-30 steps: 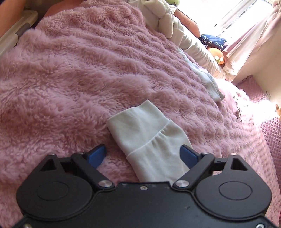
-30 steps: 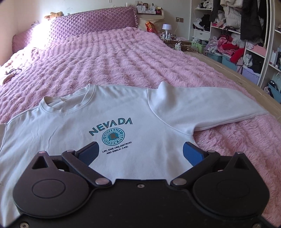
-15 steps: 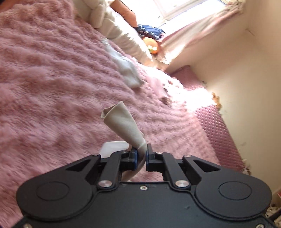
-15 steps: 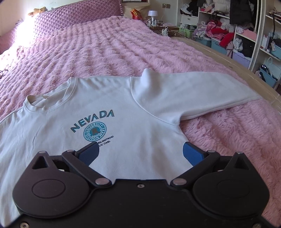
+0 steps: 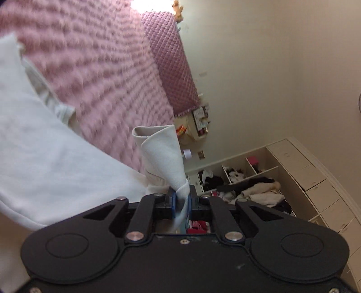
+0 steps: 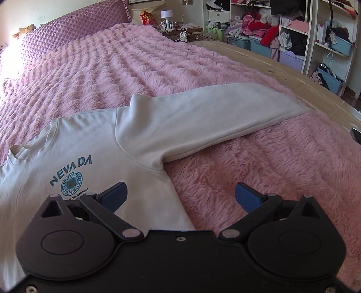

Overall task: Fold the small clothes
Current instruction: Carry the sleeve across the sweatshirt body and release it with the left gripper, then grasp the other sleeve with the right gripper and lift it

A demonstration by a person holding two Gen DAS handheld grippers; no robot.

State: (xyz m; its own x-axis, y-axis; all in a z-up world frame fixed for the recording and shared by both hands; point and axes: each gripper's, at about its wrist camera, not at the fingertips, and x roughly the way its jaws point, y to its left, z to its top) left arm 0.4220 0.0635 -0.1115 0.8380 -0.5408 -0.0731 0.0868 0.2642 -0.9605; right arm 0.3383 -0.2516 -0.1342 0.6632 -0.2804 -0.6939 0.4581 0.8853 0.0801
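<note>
A white sweatshirt with a teal NEVADA print lies flat on the pink fluffy blanket, its right sleeve stretched toward the bed's edge. My right gripper hovers open over the shirt's side seam below the armpit, with nothing between its fingers. In the left wrist view my left gripper pinches the other sleeve's cuff, which stands up bunched in front of it. Its jaws are opening slightly with the cloth still between the blue pads. The shirt's body lies to the left below.
A purple quilted headboard cushion runs along the far end of the bed. The bed's wooden rim curves along the right side. Behind it are shelves and bins full of clothes and a nightstand with a small lamp.
My left gripper shut on the sleeve cuff, lifted it off the blanket and swung far round over the shirt. My right gripper slid right toward the shirt's side and stayed open.
</note>
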